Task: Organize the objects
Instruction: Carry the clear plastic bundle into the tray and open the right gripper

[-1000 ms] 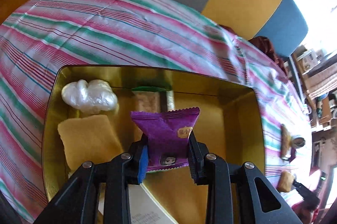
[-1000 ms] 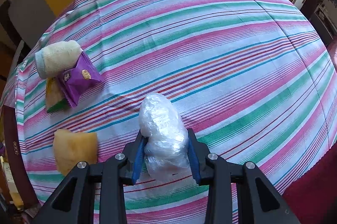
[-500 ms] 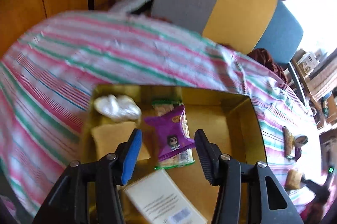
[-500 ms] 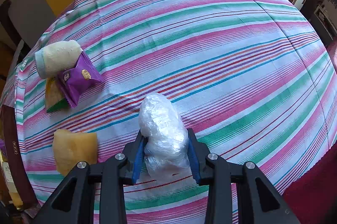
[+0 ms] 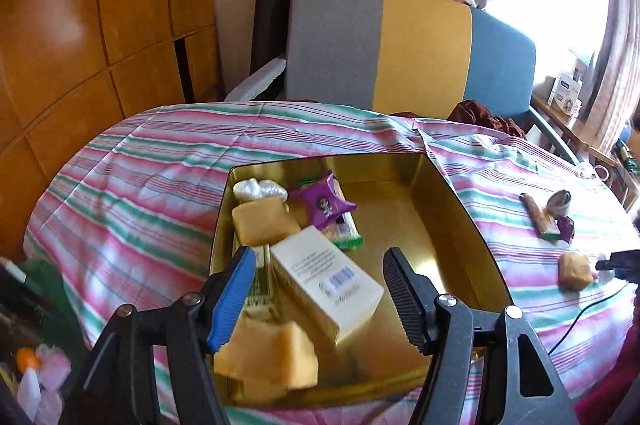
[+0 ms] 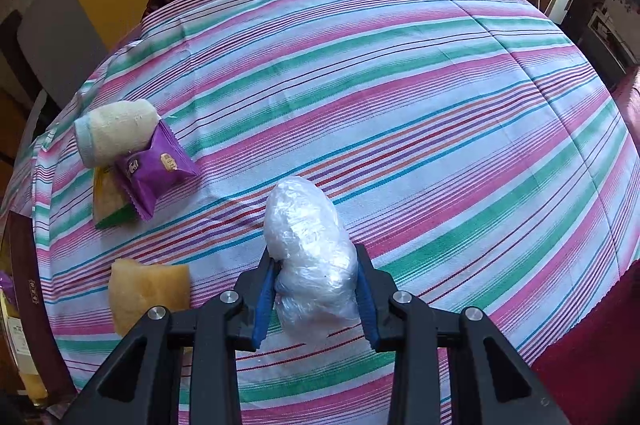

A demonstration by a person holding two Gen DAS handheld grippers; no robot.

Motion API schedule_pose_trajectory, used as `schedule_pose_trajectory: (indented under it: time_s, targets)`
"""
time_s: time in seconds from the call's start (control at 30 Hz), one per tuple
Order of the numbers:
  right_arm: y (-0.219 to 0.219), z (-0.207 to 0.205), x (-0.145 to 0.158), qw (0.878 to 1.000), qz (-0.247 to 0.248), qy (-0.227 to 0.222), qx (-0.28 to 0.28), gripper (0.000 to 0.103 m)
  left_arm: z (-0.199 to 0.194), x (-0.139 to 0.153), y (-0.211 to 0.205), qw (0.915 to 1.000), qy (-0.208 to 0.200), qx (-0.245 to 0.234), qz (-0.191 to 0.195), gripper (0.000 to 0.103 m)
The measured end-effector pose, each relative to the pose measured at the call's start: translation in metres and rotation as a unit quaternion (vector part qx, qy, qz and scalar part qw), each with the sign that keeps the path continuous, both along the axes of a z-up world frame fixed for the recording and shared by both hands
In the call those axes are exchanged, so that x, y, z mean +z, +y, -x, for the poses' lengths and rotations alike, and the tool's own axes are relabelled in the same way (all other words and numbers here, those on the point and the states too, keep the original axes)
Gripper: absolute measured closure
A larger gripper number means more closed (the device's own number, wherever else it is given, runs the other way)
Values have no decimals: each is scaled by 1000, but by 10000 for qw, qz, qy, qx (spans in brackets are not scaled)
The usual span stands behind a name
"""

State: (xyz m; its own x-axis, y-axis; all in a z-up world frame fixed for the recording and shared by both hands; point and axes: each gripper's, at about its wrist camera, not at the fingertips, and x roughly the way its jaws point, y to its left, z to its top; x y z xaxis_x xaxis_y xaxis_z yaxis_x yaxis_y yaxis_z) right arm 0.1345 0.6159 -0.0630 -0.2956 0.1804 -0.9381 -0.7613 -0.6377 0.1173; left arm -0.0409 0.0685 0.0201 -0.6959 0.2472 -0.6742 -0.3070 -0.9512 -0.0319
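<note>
Left wrist view: left gripper (image 5: 320, 289) stands released above the gold tin (image 5: 460, 201), its jaws having just been opening with nothing pressed between them; purple snack packet (image 5: 324, 203) lies inside the tin on a green-edged packet (image 5: 346, 235), beside a white box (image 5: 328, 279) and yellow sponges (image 5: 264, 221)
Right wrist view: right gripper (image 6: 316, 291) is clenched on a clear plastic bundle (image 6: 310, 241) over the striped cloth (image 6: 400, 85); a second purple packet (image 6: 154, 169), a cream roll (image 6: 116, 131) and a yellow sponge (image 6: 148, 293) lie loose to its left
Risk: the bundle looks soft and slick; a slack squeeze could let it slide out; the crowded tin could tip later items over its rim
</note>
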Motion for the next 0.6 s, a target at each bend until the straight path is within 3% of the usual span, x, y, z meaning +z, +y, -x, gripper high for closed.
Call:
schedule_pose_trajectory:
  time_s: [0.33,0.6]
  targets:
    - [-12,7,6,9988,-353,327,-100,68,-24,-1,0,9997,229,-28,68,29]
    - [-46,14,34,9952,-602,711,310,68,-28,3,-3,9993,346,-2,141,28]
